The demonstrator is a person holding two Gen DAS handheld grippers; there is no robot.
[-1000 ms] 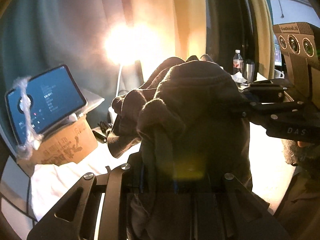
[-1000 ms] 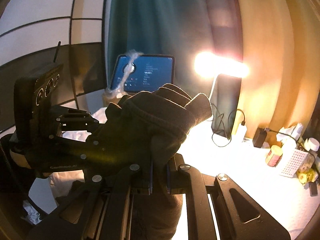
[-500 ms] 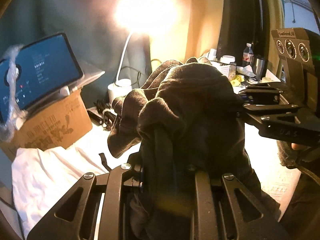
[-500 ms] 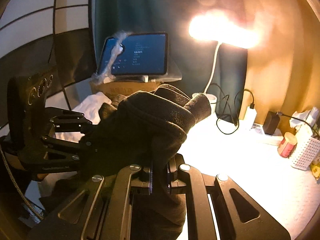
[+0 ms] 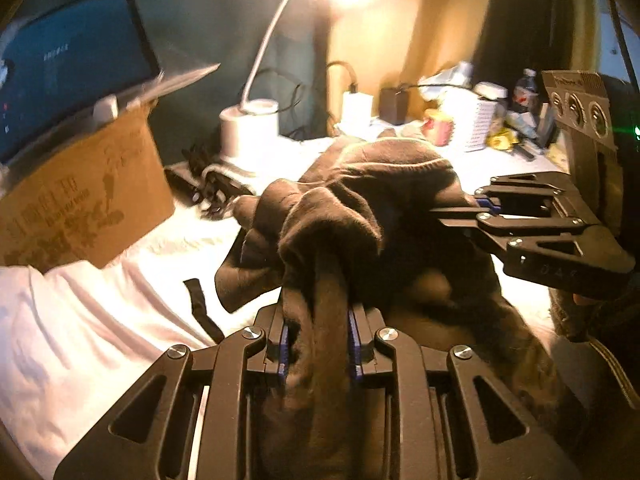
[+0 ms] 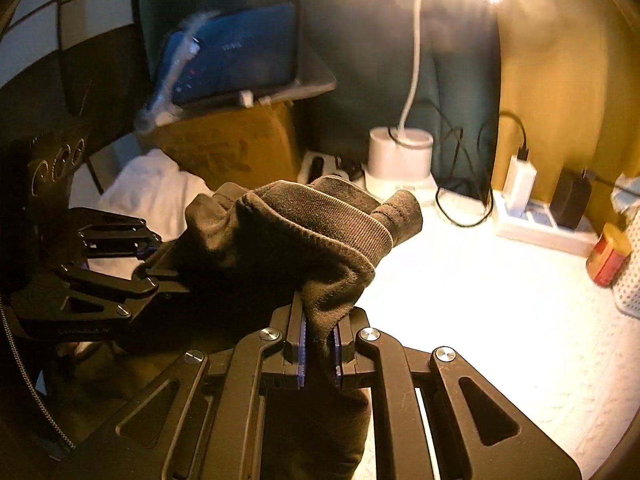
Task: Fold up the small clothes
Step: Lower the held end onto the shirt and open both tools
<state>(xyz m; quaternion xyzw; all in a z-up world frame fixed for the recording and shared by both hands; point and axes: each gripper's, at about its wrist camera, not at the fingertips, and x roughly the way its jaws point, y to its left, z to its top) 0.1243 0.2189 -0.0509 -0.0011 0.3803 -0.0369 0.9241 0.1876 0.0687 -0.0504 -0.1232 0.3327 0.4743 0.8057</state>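
A dark brown knit garment (image 5: 392,184) with a ribbed cuff (image 6: 332,216) hangs bunched in the air between both grippers, above the white table cover (image 6: 480,300). My left gripper (image 5: 318,320) has a thick fold of it between its blue pads; the jaws are opening, with the cloth still wedged between them. My right gripper (image 6: 319,332) is shut tight on another edge of the garment. Each gripper shows in the other's view, the right one (image 5: 460,210) at the right side, the left one (image 6: 156,264) at the left side.
A cardboard box (image 5: 80,208) carries a lit tablet (image 5: 68,60) at the back left. A white desk lamp base (image 6: 400,156), cables, a power strip (image 6: 536,224), a red can (image 6: 608,256) and small items line the back. White cloth (image 5: 80,320) lies front left.
Both grippers have come down toward the table with the garment held between them, and both views tilt lower. The left jaws stand slightly wider around the fold.
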